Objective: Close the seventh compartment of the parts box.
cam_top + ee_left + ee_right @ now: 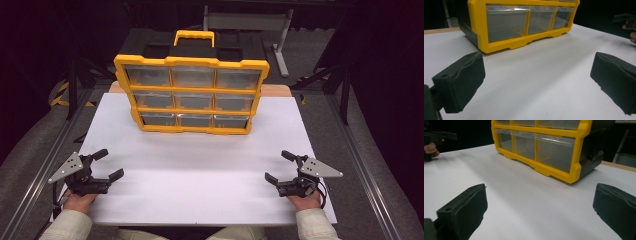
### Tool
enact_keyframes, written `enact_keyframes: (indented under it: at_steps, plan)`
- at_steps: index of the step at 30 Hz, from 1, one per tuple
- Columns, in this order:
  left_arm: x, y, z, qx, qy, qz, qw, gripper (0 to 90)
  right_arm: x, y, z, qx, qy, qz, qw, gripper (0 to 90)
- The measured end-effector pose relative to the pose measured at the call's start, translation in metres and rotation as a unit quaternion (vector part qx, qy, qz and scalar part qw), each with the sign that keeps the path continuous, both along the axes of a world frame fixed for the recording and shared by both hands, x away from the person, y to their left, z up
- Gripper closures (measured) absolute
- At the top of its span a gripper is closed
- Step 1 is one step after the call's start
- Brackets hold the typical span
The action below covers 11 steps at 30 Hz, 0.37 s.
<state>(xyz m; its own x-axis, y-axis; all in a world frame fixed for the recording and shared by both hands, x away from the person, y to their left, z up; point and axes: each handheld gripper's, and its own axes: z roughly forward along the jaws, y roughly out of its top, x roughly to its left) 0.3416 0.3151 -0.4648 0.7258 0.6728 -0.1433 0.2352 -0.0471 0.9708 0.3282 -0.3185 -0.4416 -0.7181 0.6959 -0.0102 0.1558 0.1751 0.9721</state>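
Note:
A yellow and black organizer case (192, 92) stands upright at the back middle of the white table (200, 170), its three rows of clear drawers facing me and a yellow handle (194, 36) on top. My left gripper (109, 164) rests near the front left edge, open, nothing between its jaws. My right gripper (279, 165) rests near the front right edge, also open and empty. In the left gripper view the bottom drawers (507, 21) sit ahead beyond the black pads (461, 80). The right gripper view shows the case (541, 145) from its other corner.
A wooden board (275, 90) pokes out behind the case. Metal rails (45, 165) run along both table sides, and a grey stand (280, 45) is on the floor behind. Bare white surface lies between the grippers and the case.

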Motion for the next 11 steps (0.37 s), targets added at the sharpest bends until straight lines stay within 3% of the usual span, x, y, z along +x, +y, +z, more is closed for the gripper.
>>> enact_keyframes:
  at_steps: [2, 11]
  plan:
    - [-0.0005, 0.0, 0.0001, -0.011, 0.0, 0.006, 0.9999, 0.2, 0.0009, -0.0008, -0.0009, 0.001, 0.006, -0.007, 1.0, 0.0]
    - [-0.001, -0.0009, 0.0012, -0.003, -0.006, 0.002, 1.0, 0.3, 0.0008, -0.0021, -0.0005, 0.004, 0.001, -0.01, 0.9999, 0.0]
